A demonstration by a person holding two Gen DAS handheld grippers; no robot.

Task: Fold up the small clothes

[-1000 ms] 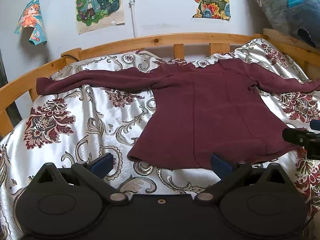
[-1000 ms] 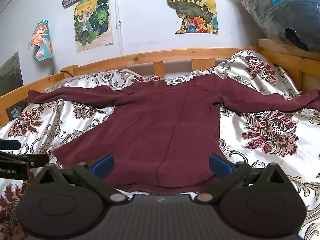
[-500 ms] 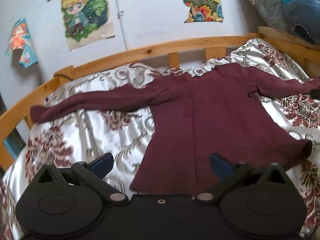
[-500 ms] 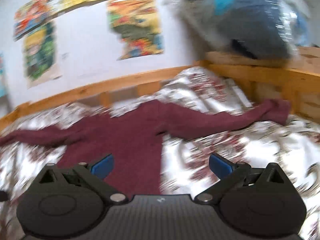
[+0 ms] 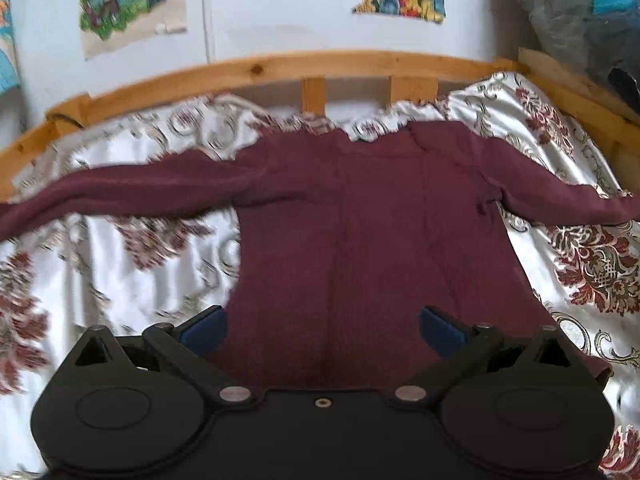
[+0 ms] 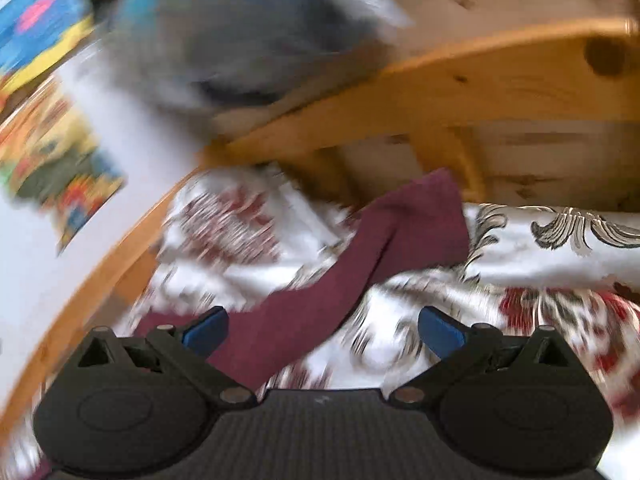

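**Maroon top spread flat, both tongs apart and empty**

In your left wrist view, the left sleeve runs off the left edge of the frame, so its cuff is cut off, and that side is smeared with blur. The maroon sweater (image 5: 360, 216) lies flat on the floral bedspread (image 5: 592, 256), filling the centre, hem nearest you. Your left gripper (image 5: 322, 326) sits over the lower body of the garment, its blue-padded fingers wide apart and gripping nothing. Posters (image 5: 132, 0) on the wall at the top carry no writing you can read. The wooden bed rail (image 5: 280, 70) curves behind the collar.

Your right wrist view is heavily blurred. Your right gripper (image 6: 322, 330) also stands open, empty, with the sweater's right sleeve (image 6: 400, 240) running from lower left up to the centre, its cuff close to the wooden frame (image 6: 480, 80). A dark plastic-wrapped bundle (image 6: 240, 32) at the top is hard to make out.
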